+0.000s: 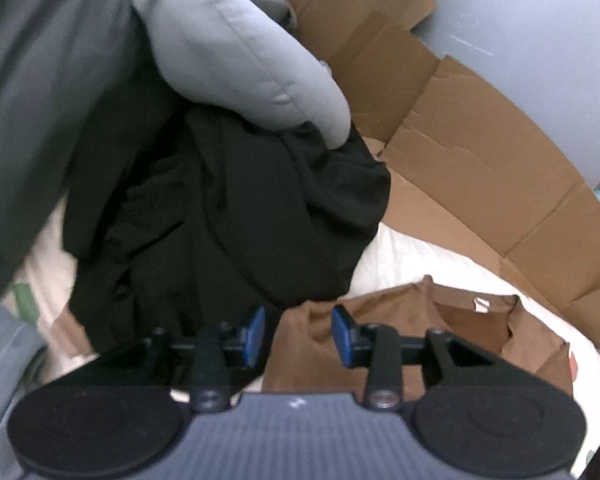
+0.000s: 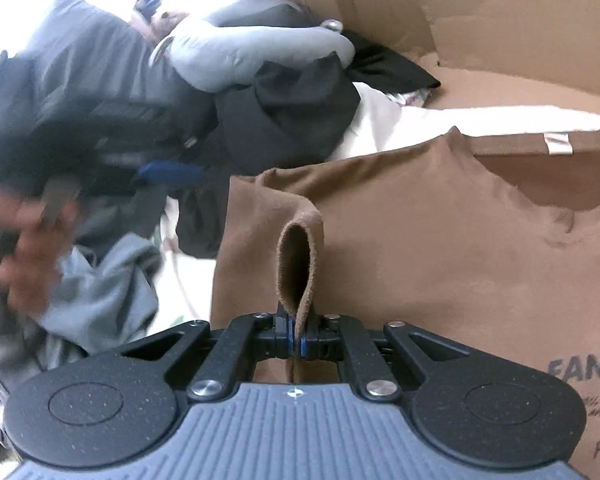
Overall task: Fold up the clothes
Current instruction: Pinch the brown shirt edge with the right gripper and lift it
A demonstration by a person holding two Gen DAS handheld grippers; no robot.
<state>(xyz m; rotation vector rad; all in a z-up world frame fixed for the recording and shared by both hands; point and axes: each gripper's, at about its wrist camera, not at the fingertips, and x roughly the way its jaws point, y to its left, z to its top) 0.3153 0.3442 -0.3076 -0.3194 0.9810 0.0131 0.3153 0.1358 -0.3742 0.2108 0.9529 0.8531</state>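
Cardboard walls point(image 1: 480, 152) hem in a white sheet-covered surface point(image 1: 400, 256) heaped with laundry, and on that sheet lies the brown T-shirt point(image 2: 440, 248), which is the garment being worked. Seen from the right wrist, the right gripper point(image 2: 296, 346) has its jaws pinched closed on a narrow doubled-over loop of the shirt's brown cloth, what looks like a sleeve or side edge, which rises straight up and forward from between the pads while the shirt's body spreads ahead and off to the right of those jaws, collar and white neck label point(image 2: 556, 144) at the far end. So the shirt's long axis runs roughly away from the right jaws, tilting rightwards. The left gripper point(image 1: 298, 338) hangs with its blue pads point(image 1: 256, 336) parted and nothing between them; the shirt's near edge sits just beyond and to the right of its jaws, with the black garment pile point(image 1: 228, 208) directly ahead and to the left and a grey cushion point(image 1: 244, 48) farther forward on top of it. In the right view the left hand point(image 2: 32, 248) is a blur at the far left, so its exact height over the cloth is uncertain. By my judgement the right arm owns the fold, and the free left jaws would need to swing rightwards to reach the shirt's other edge
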